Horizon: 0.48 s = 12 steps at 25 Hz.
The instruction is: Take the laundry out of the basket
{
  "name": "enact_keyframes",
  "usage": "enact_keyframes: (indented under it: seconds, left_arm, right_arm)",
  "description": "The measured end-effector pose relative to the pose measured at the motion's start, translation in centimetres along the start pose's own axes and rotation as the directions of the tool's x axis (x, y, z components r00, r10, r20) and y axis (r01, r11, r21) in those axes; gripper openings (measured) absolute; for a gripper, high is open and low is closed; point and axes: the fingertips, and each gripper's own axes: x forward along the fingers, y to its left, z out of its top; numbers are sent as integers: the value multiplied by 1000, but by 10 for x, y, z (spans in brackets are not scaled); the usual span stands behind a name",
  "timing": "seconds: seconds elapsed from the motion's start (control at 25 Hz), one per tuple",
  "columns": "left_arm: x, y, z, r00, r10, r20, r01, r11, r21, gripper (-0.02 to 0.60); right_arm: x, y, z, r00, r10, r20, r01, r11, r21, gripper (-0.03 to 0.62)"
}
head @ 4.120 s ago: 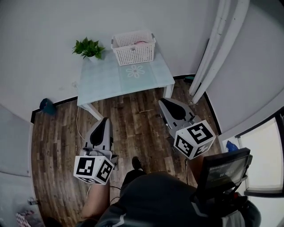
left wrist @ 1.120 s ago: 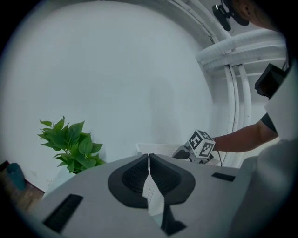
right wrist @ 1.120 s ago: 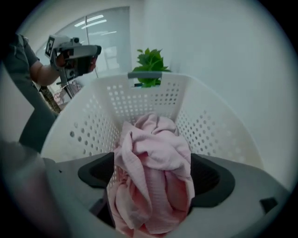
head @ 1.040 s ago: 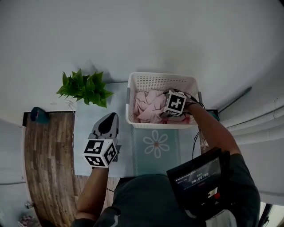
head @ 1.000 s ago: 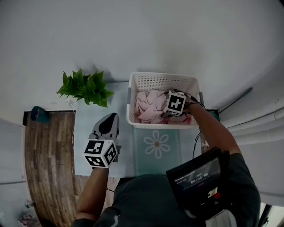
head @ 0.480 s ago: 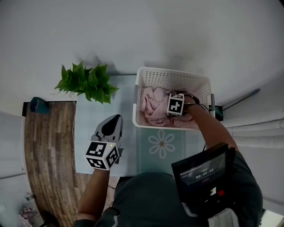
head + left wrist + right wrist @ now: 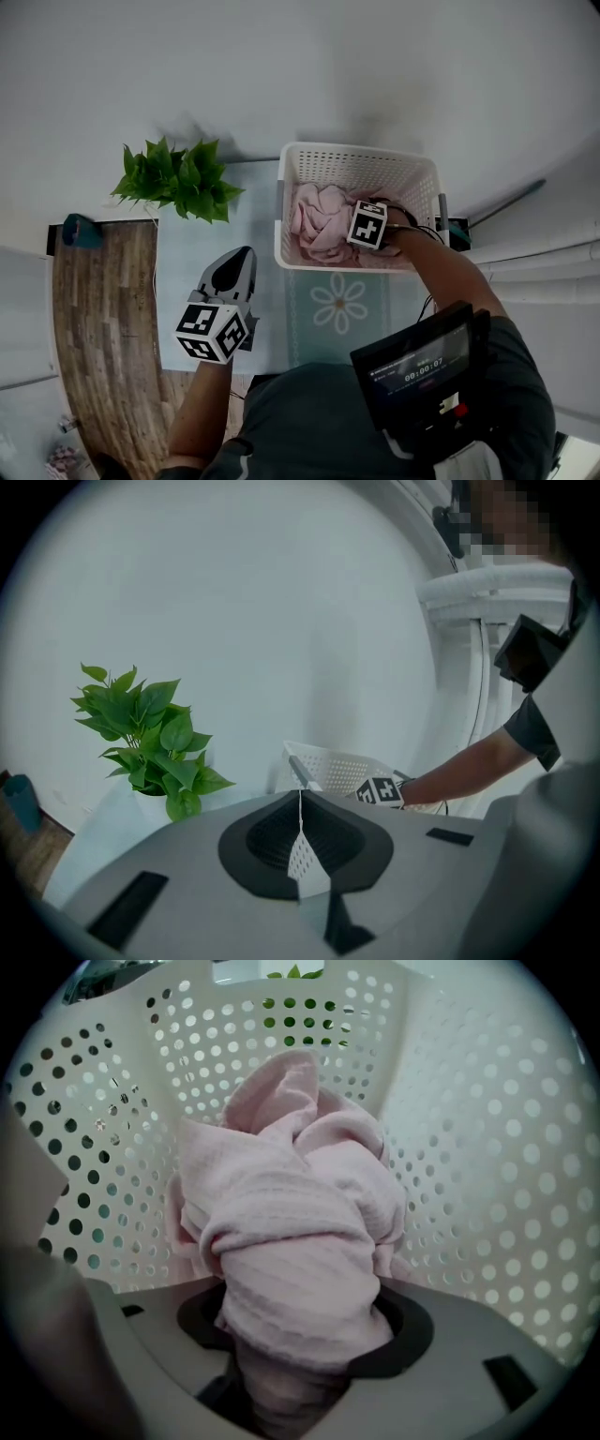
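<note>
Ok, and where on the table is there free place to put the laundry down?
The widest bare patch is the table in front of the laundry basket, around the flower print. A narrower strip lies between the potted plant and the basket. The left gripper hovers over the left front. The basket itself is crowded with pink laundry.

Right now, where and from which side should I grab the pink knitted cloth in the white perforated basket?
Pinch the raised top fold of the pink knitted cloth from above; the white perforated basket surrounds it. The right gripper is closing its jaws there.
</note>
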Motion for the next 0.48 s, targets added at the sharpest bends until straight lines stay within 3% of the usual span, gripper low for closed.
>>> enact_keyframes:
  seconds: [0.12, 0.28, 0.48]
  left_arm:
    - [-11, -4, 7, 1000, 3, 23, -3, 1000, 5, 11]
    - [-33, -1, 13, 998, 42, 47, -42, 999, -5, 11]
    - [-57, -3, 20, 993, 80, 89, -78, 997, -19, 11]
  right_arm:
    - [-5, -4, 5, 999, -15, 38, 14, 1000, 19, 297]
    - [-30, -20, 17, 986, -67, 156, 45, 989, 139, 284]
    - [-86, -32, 37, 928, -162, 336, 66, 957, 281, 281]
